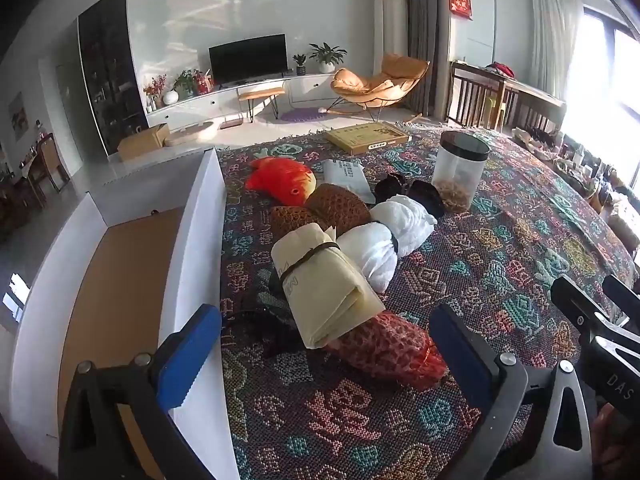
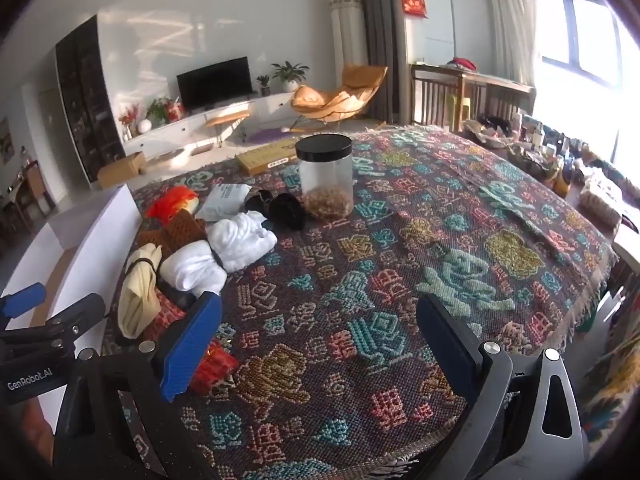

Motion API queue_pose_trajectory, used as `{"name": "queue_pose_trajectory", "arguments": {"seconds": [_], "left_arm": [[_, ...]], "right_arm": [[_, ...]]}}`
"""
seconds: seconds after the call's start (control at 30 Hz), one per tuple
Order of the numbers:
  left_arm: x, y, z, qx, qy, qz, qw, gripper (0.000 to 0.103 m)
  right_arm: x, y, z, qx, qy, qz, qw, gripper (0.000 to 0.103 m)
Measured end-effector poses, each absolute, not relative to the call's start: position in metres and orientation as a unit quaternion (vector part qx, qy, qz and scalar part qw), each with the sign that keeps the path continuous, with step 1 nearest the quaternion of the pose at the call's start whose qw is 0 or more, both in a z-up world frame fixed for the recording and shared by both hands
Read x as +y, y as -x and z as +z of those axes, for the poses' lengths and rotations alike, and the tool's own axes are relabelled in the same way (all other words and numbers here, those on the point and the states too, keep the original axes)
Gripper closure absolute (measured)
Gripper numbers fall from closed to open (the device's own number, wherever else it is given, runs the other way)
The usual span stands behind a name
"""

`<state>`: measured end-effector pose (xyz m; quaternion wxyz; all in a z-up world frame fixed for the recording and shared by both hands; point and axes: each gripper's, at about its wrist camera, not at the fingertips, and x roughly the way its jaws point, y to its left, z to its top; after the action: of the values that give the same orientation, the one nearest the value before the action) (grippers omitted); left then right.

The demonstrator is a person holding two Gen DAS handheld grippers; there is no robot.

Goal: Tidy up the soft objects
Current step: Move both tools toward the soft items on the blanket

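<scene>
On patterned tablecloth [image 2: 400, 240]: soft bundles beside white box [image 1: 200, 216]; television [image 1: 248, 58] behind.

Left wrist cam sits low and close over the pile of soft bundles [image 1: 344, 264], angled down across the patterned tablecloth [image 1: 500, 248] toward the TV wall. Right wrist cam sits further right, same heading, over bare cloth. Both share the pile, the clear jar [image 2: 325, 178] and the white box [image 1: 200, 216].

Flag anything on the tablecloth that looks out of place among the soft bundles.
The clear jar with black lid stands upright behind the white rolled towel; it is rigid, not soft. Nothing looks spilled or damaged.
</scene>
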<state>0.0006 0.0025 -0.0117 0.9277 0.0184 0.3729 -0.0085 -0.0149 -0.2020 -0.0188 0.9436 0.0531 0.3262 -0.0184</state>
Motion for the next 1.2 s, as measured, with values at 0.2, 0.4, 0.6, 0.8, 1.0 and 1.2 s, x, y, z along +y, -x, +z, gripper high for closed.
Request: {"name": "queue_pose_trajectory", "arguments": {"seconds": [0.2,0.4,0.6,0.8,1.0,1.2], "left_arm": [[0.003,0.001,-0.014,0.379,-0.016,-0.008,0.925,0.0],[0.002,0.0,-0.016,0.383,-0.018,-0.006,0.923,0.0],[0.002,0.001,-0.019,0.386,-0.02,-0.007,0.922,0.0],[0.006,0.006,-0.027,0.39,-0.012,-0.017,0.921,0.0],[0.008,0.01,-0.04,0.409,-0.001,-0.027,0.912,0.0],[0.003,0.011,-0.049,0.424,0.001,-0.04,0.905,0.0]], "right_arm": [[-0.201,0.016,-0.021,0.327,-0.054,-0.018,0.943,0.004],[-0.203,0.017,-0.021,0.327,-0.058,-0.022,0.943,0.004],[-0.198,0.019,-0.029,0.33,-0.06,-0.026,0.942,0.004],[-0.197,0.022,-0.036,0.338,-0.064,-0.016,0.939,0.004],[-0.195,0.028,-0.044,0.345,-0.061,-0.007,0.936,0.004],[-0.206,0.028,-0.058,0.355,-0.075,-0.012,0.932,0.004]]}}
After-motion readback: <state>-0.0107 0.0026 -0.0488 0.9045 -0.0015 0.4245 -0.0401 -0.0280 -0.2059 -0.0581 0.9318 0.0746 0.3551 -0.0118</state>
